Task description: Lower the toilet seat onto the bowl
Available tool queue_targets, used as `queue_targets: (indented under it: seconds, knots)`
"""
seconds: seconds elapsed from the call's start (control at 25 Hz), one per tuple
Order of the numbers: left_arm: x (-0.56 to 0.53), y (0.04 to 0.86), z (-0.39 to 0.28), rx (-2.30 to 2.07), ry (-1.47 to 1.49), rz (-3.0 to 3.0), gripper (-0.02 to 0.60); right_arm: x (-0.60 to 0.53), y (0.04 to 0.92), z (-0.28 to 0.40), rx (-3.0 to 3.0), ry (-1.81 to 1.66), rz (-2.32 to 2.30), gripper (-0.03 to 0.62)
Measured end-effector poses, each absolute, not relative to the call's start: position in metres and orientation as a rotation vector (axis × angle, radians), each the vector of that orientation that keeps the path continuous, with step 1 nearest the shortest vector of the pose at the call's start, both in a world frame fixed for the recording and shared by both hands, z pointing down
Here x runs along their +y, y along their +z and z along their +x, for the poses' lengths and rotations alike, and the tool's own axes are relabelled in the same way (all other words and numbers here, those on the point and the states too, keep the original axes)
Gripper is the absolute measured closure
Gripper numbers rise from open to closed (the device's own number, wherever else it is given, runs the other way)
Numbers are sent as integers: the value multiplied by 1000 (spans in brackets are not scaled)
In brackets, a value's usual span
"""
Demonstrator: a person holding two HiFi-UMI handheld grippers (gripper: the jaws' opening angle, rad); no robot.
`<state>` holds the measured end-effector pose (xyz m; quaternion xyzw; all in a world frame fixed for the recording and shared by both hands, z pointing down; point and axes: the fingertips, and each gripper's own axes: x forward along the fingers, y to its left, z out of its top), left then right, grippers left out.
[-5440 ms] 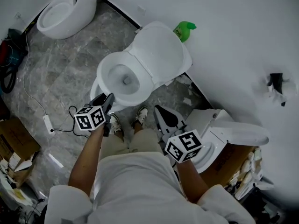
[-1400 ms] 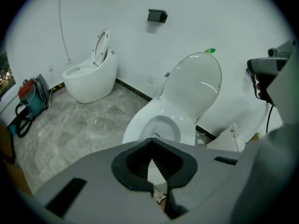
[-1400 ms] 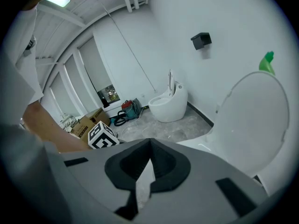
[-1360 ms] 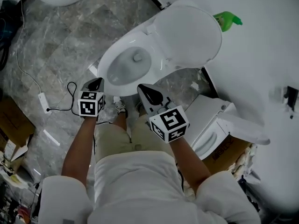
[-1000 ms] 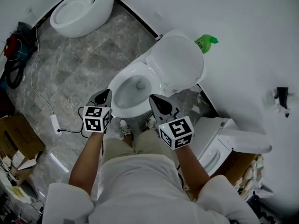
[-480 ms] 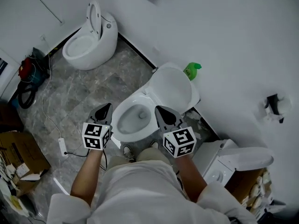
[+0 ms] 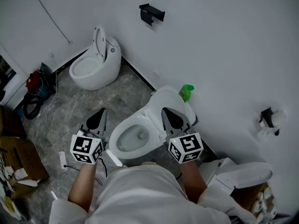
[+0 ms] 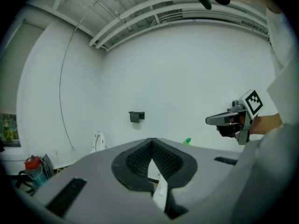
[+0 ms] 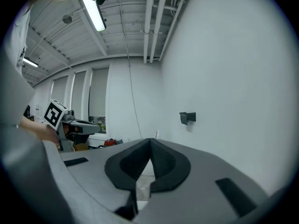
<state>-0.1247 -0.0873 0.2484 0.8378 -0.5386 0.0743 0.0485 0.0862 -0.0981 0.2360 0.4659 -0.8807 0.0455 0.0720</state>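
Both tongs are closed tight and empty: the left tongs (image 7: pixel 99 113) hover left of centre, the right tongs (image 7: pixel 171 116) over the bowl (image 7: pixel 115 143)'s right side. At centre frame the toilet seat (image 7: pixel 161 101) stands raised behind the bowl, untouched; lowering looks not yet begun.

Bright, even light; a ceiling tube lamp (image 9: pixel 96 12) glares; both gripper views bend and darken at edges.
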Motion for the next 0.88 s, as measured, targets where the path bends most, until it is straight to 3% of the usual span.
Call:
queue_targets:
  seconds: [0.4, 0.88]
  knots:
    - [-62, 170, -129, -1828, 68, 2615, 575, -103, 201, 148, -2654, 95, 1500, 595]
    - [-17, 163, -126, -1979, 20, 2580, 575, -89, 200, 201, -2637, 106, 1594, 595]
